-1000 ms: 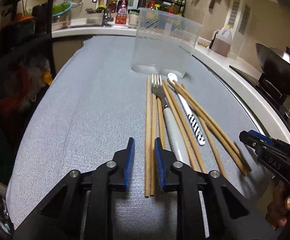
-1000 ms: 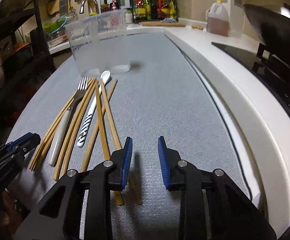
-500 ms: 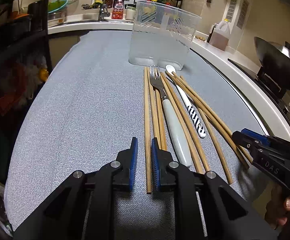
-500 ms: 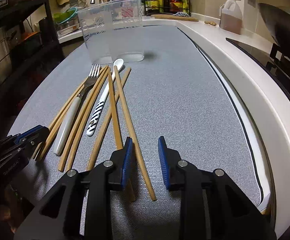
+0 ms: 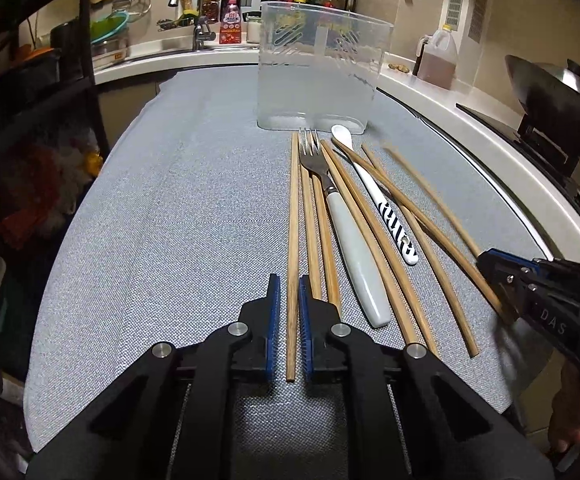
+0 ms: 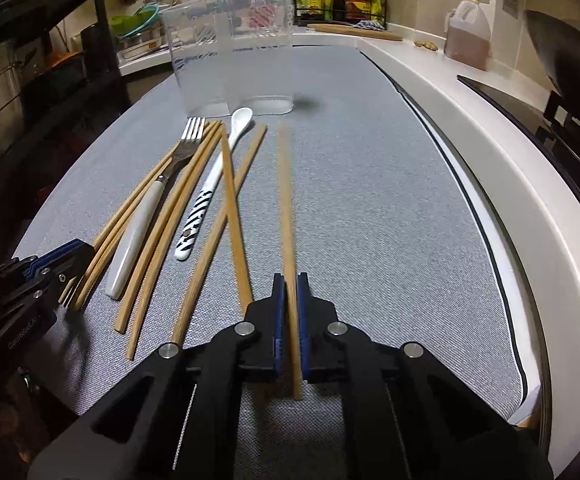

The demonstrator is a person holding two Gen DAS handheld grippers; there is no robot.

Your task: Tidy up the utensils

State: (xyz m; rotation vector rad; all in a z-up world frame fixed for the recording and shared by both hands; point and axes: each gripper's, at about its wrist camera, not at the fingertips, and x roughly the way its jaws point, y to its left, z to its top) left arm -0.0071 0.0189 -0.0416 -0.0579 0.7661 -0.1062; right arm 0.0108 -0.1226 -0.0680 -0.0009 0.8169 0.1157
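The chopsticks (image 5: 373,216) lie fanned on the grey surface (image 5: 170,220) with a fork (image 5: 343,216) and a striped spoon (image 5: 377,196), all just in front of the clear holder (image 5: 321,68), which stands empty as far as I can tell. My left tool (image 5: 288,320) is clenched on the leftmost chopstick (image 5: 292,216); that stick lies flat along the cloth. My right tool (image 6: 288,320) grips a second chopstick (image 6: 285,200) near its butt end — this one sits clear of the pile, apart from its neighbours.

Risks, in my judgement: both grips sit at the extreme near end, so each long stick may droop or pivot in the pads once lifted. A swinging tip could strike the holder's rim and tip it. The left stick touches its neighbour and may drag it.

Against the earlier frames: both tools then stood open with nothing pinched. The right-hand stick lay crossed among the others; it now points straight ahead.
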